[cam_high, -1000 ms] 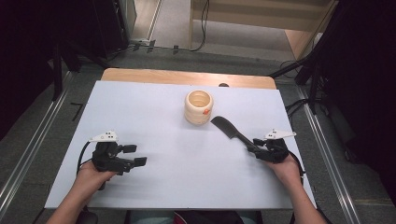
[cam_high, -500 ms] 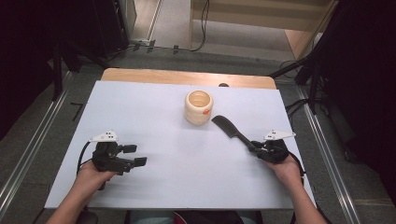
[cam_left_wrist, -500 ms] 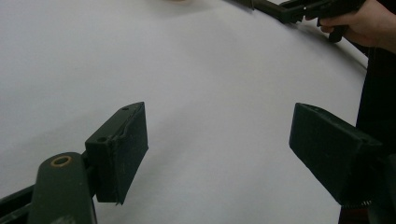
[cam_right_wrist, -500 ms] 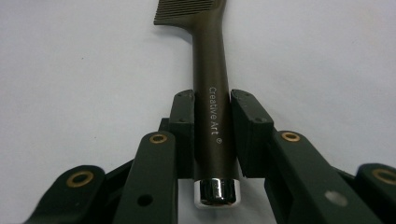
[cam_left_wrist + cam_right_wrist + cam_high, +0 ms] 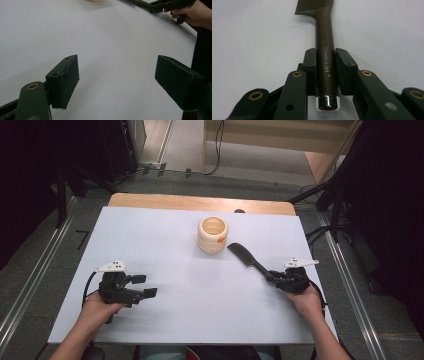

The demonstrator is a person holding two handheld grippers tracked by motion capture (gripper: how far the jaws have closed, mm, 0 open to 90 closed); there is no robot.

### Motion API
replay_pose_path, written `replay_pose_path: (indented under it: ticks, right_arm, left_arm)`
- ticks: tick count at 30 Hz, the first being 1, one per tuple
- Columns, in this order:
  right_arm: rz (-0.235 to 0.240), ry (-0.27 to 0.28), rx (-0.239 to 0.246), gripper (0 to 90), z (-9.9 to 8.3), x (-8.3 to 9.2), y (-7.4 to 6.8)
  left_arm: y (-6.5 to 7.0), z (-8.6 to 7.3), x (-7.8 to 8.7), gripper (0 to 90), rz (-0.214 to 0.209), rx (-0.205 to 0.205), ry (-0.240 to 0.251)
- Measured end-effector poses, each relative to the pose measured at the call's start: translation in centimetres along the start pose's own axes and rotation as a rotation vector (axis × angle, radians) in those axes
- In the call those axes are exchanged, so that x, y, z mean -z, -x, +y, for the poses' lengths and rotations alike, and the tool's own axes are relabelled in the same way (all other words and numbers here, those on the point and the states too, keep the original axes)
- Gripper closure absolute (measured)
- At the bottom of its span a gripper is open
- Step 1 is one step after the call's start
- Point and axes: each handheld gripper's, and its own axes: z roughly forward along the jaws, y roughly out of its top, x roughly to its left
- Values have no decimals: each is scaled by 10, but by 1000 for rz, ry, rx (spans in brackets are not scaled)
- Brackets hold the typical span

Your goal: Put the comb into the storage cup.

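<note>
At a white counter (image 5: 165, 240), the right tool (image 5: 274, 276) is clamped on the handle of a dark comb (image 5: 243, 255), its jaws having just closed in, both pads pressed against the shaft just above its chrome end cap (image 5: 326, 102). The comb lies flat on the counter, its toothed head angled toward a cream ribbed cup (image 5: 212, 234) that stands upright just beside its tip at the counter's far middle. Well apart on the near left, the left tool (image 5: 142, 286) sits with its jaws wide apart and nothing between them.
</note>
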Motion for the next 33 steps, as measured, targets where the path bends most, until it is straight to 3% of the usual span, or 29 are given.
replay_pose_path:
  ticks: [15, 33]
  right_arm:
    - [-11, 65, -72, 702, 7, 13, 0]
    - [-23, 129, -109, 702, 16, 28, -5]
  left_arm:
    - [0, 0, -1, 201, 6, 10, -5]
    - [0, 1, -2, 201, 5, 20, -6]
